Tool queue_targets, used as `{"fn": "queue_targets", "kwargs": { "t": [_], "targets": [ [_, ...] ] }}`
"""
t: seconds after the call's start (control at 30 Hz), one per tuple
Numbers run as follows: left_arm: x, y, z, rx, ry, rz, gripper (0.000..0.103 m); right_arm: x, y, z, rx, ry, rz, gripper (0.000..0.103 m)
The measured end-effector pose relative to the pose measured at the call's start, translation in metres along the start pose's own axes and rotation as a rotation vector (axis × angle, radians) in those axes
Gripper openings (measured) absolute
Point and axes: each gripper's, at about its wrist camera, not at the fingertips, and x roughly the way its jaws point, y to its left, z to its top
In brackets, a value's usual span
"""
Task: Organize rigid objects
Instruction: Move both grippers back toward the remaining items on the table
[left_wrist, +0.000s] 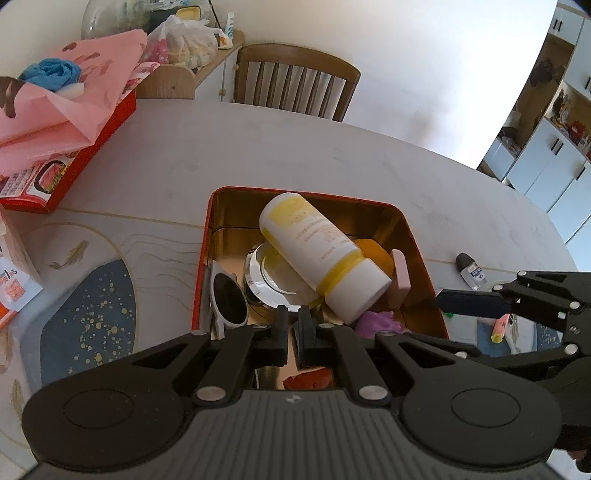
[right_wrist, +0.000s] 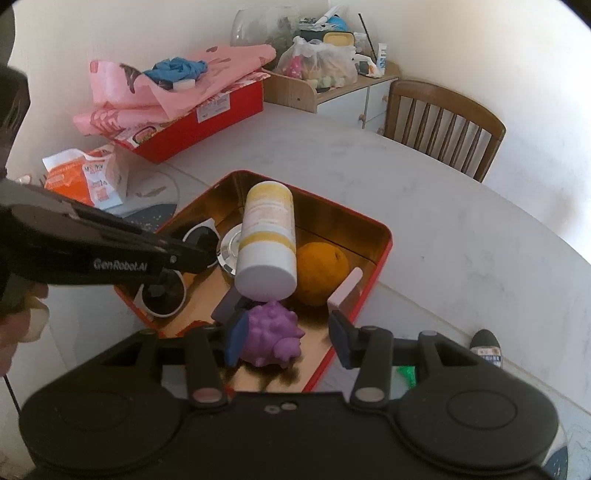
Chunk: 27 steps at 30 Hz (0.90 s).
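Observation:
A red tin (left_wrist: 205, 258) (right_wrist: 380, 240) with a gold inside stands on the white table. In it lie a white and yellow bottle (left_wrist: 317, 254) (right_wrist: 267, 240), an orange (right_wrist: 322, 271), a purple spiky toy (right_wrist: 271, 334), white sunglasses (left_wrist: 229, 295) (right_wrist: 201, 238), a silver lid (left_wrist: 271, 277) and a pink block (left_wrist: 400, 282). My left gripper (left_wrist: 293, 321) is shut and empty over the tin's near edge. My right gripper (right_wrist: 284, 339) is open over the tin's near end, its fingers either side of the purple toy, without gripping it.
A small dark-capped bottle (left_wrist: 469, 267) (right_wrist: 487, 347) lies on the table right of the tin. A red box (left_wrist: 74, 162) (right_wrist: 199, 122) with pink bags stands far left. A wooden chair (left_wrist: 295, 85) (right_wrist: 443, 125) is behind the table. A blue placemat (left_wrist: 85, 325) lies left.

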Motion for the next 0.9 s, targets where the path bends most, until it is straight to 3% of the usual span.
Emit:
{"fn": "queue_targets", "kwargs": {
  "t": [0.13,0.3,0.53,0.63,0.8,0.9],
  "targets": [
    [-0.007,-0.008,-0.001,0.018,-0.007,0.005,0.006,-0.013,-0.005,-0.001,0.036,-0.015,0.017,0.048],
    [-0.018,-0.023,-0.003,0.046,-0.029,0.01,0.012,-0.034,-0.011,-0.003,0.057,-0.05,0.026,0.059],
    [-0.033,-0.051,-0.008,0.07,-0.065,-0.003,0.035,-0.063,-0.029,-0.014,0.089,-0.084,0.03,0.064],
    [-0.037,-0.064,-0.011,0.075,-0.08,-0.007,0.053,-0.076,-0.04,-0.025,0.088,-0.095,0.022,0.075],
    [-0.039,-0.089,-0.014,0.081,-0.095,-0.015,0.058,-0.096,-0.067,-0.045,0.111,-0.106,0.0,0.085],
    [-0.038,-0.104,-0.016,0.086,-0.1,-0.018,0.066,-0.107,-0.085,-0.057,0.139,-0.109,-0.006,0.088]
  ]
}}
